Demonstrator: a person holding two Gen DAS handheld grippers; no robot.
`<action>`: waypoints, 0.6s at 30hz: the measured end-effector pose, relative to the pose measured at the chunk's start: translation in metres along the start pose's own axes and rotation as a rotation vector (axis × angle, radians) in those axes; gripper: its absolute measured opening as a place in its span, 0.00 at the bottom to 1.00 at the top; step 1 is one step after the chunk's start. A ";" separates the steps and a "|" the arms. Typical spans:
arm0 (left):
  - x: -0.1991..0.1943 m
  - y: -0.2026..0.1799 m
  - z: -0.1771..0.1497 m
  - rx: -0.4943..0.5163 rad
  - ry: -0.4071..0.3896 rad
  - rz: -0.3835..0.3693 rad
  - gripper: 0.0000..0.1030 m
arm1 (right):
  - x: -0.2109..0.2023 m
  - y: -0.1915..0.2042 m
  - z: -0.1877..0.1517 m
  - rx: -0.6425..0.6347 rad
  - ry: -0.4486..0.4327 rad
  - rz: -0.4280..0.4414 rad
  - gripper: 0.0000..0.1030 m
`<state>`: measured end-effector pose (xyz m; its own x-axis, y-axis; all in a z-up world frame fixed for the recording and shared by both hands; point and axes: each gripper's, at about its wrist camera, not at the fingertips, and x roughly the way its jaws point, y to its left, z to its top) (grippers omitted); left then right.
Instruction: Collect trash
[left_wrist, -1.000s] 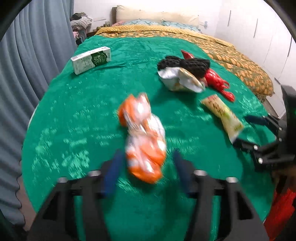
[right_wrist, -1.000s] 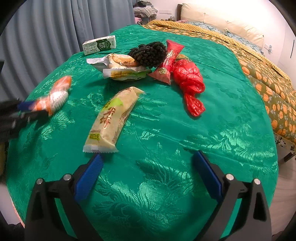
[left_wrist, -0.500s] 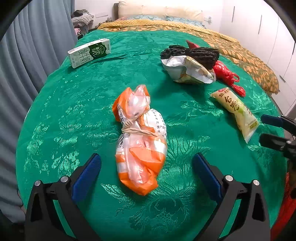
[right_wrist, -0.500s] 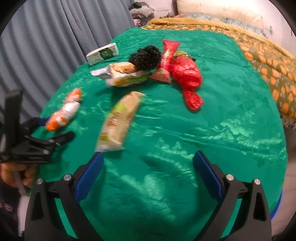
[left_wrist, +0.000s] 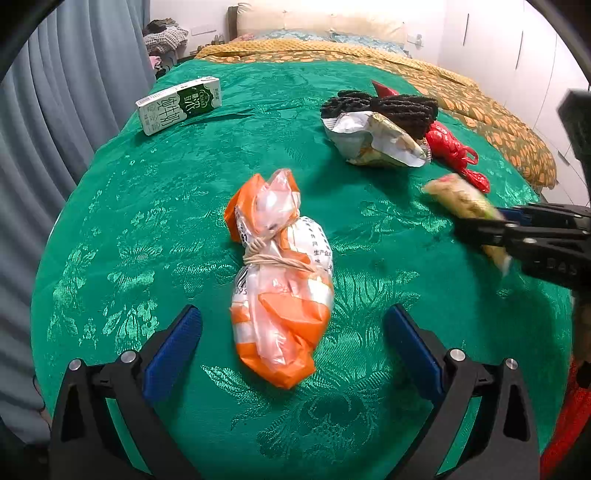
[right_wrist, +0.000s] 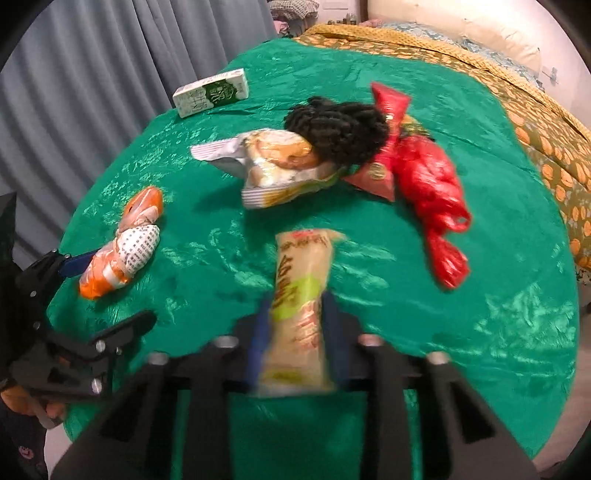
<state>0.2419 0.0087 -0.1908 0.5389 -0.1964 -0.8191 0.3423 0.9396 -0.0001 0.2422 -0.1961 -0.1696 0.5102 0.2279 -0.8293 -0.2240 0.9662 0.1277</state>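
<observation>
Trash lies on a green cloth-covered table (left_wrist: 147, 206). An orange-and-white tied plastic bag (left_wrist: 280, 280) lies between the fingers of my open left gripper (left_wrist: 291, 339), untouched. My right gripper (right_wrist: 295, 325) is shut on a long beige snack packet (right_wrist: 301, 295); the packet also shows in the left wrist view (left_wrist: 461, 199). Farther back lie a crumpled silver snack bag (right_wrist: 273, 166), a black knitted bundle (right_wrist: 340, 125), a red packet (right_wrist: 388, 110) and a red plastic bag (right_wrist: 432, 192).
A green-and-white milk carton (left_wrist: 177, 105) lies at the far left of the table by the grey curtain (left_wrist: 44, 110). A bed with an orange patterned cover (left_wrist: 480, 107) stands behind and to the right. The left gripper (right_wrist: 88, 295) shows at the right wrist view's left edge.
My right gripper moved in and closed on the beige snack packet. My left gripper opened a second ago, released the orange bag and now stays open around it.
</observation>
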 end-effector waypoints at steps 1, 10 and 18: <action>0.000 0.000 0.000 0.000 0.000 0.000 0.95 | -0.007 -0.006 -0.005 -0.007 -0.010 -0.014 0.22; 0.000 0.000 0.000 0.001 0.000 0.001 0.95 | -0.042 -0.037 -0.045 0.011 -0.017 0.001 0.24; -0.002 0.005 0.001 0.001 0.010 -0.043 0.95 | -0.036 -0.039 -0.056 0.012 0.017 0.005 0.54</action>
<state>0.2434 0.0130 -0.1890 0.5162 -0.2343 -0.8238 0.3661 0.9299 -0.0351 0.1858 -0.2488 -0.1748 0.4949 0.2304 -0.8378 -0.2164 0.9665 0.1380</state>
